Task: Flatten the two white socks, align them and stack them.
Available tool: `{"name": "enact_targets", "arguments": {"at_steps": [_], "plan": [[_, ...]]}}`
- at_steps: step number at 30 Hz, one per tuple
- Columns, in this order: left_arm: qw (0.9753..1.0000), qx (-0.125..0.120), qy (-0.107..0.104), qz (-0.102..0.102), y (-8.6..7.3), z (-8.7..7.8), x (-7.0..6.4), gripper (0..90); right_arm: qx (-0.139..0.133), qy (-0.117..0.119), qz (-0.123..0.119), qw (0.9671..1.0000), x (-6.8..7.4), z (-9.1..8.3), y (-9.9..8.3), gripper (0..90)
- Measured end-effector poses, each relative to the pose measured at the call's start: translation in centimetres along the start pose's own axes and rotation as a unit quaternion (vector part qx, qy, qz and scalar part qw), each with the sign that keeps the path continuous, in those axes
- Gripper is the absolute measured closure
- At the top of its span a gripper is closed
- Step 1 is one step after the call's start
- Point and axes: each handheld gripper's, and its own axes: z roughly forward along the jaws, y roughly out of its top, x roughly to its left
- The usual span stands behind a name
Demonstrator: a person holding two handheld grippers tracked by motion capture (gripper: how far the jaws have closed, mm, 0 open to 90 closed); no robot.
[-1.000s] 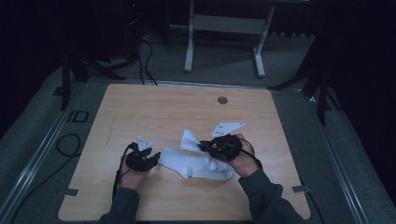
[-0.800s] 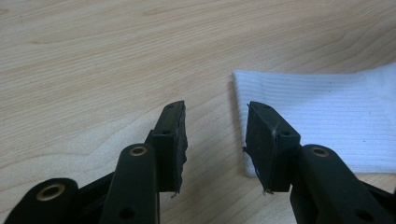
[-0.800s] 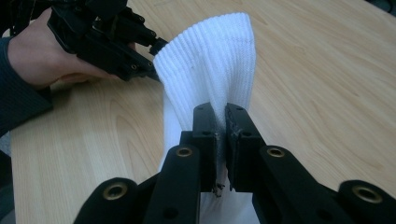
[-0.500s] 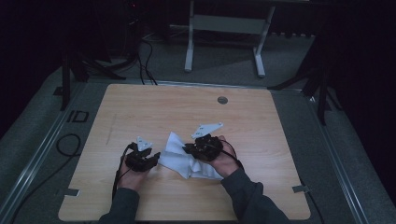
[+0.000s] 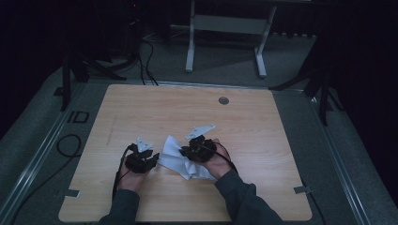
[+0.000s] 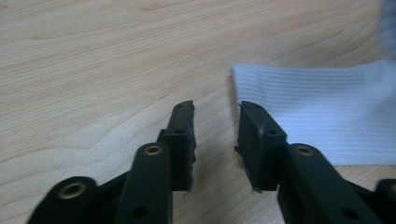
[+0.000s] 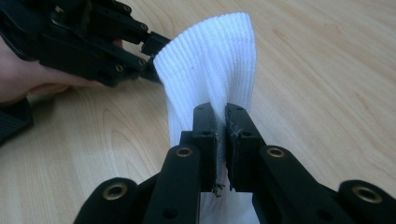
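Currently one wooden surface (image 5: 263,140), one white ribbed sock (image 5: 180,161) on it, two tongs. Sock sits near the person's edge, between the two hands; from the high view its long axis runs roughly from upper left to lower right, cuff end toward the left hand. Right tongs (image 7: 221,122) are clamped on the sock's fabric and have it lifted, the ribbed cuff standing up in a fold ahead of the jaws in the right gripper view. Left tongs (image 6: 215,123) are parted with nothing between them, resting low over the bare wood; in the left gripper view the flat ribbed edge of the sock lies just beside the right-hand jaw, touching or nearly so, can't tell which. Key relation: the free sock edge is immediately to the left tongs' inner side, so the left hand (image 5: 131,176) is the nearer one for the next pinch. Likely a fold or a turn of the cuff, judging from the raised end.
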Motion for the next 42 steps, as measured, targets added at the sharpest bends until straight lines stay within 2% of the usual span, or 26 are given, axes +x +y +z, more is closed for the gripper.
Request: {"name": "enact_targets", "arguments": {"at_steps": [5,15,20,26,31,37,42], "plan": [[1.0,0.0,-0.002,-0.002,0.0,-0.1,0.1,74.6,0.006,0.0,0.017,0.9998,0.0,0.8,-0.5,83.4],[0.9999,0.01,-0.003,0.008,-0.1,0.1,-0.1,88.2,0.035,-0.005,0.022,0.9992,0.4,2.6,-0.7,83.3],[0.9997,0.018,-0.006,0.017,-0.1,0.2,-0.5,88.5,0.059,-0.014,0.037,0.9975,0.4,3.9,-1.0,83.1],[0.9991,0.03,-0.006,0.028,-0.2,0.5,-0.9,88.4,0.074,-0.018,0.043,0.9962,0.6,4.9,-1.3,82.8],[0.9987,0.034,-0.007,0.036,-0.2,0.7,-1.2,88.4,0.077,-0.02,0.047,0.9957,0.5,5.4,-1.5,82.4],[0.9983,0.039,-0.007,0.042,-0.2,0.8,-1.4,88.5,0.069,-0.031,0.049,0.9959,0.8,4.9,-1.3,82.5],[0.998,0.042,-0.008,0.047,-0.2,0.8,-1.4,89.0,0.073,-0.039,0.052,0.9952,0.7,5.1,-1.3,82.2]]}}
